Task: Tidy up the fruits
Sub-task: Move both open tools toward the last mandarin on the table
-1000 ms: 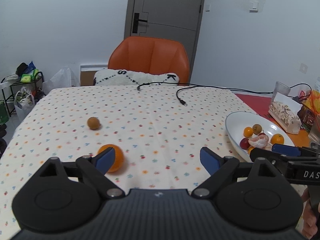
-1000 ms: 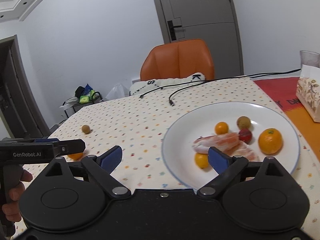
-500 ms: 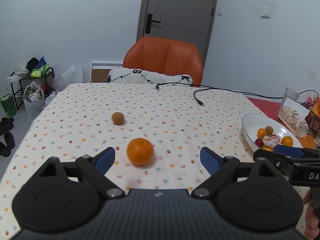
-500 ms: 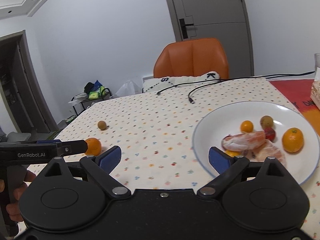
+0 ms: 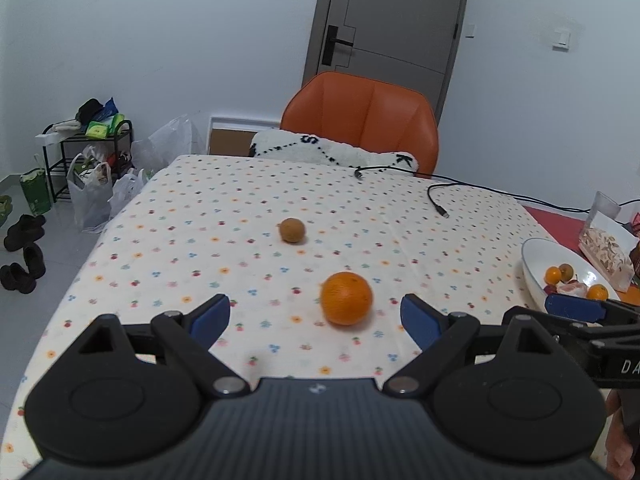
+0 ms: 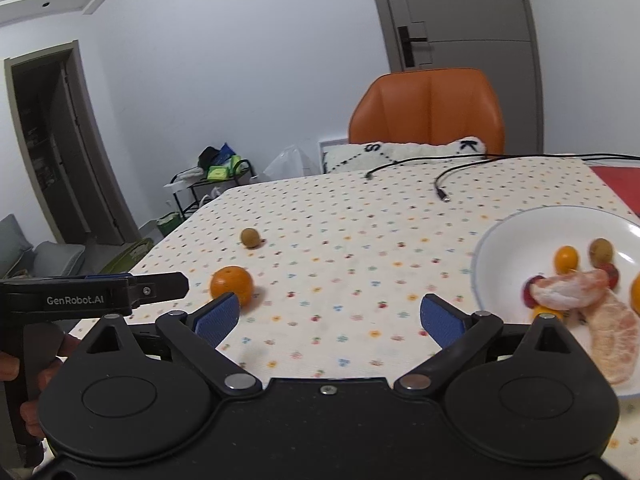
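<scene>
My left gripper (image 5: 315, 317): jaws wide apart, nothing held. Orange (image 5: 346, 298) on table (image 5: 168, 240) just ahead, right of centre between jaws. My right gripper (image 6: 329, 317): jaws apart too, plate (image 6: 504, 232) off right.

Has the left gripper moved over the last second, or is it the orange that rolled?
Yes, the left gripper swung to its left: the orange keeps its place near the small brown fruit, while the plate slid toward the frame's right edge.
</scene>
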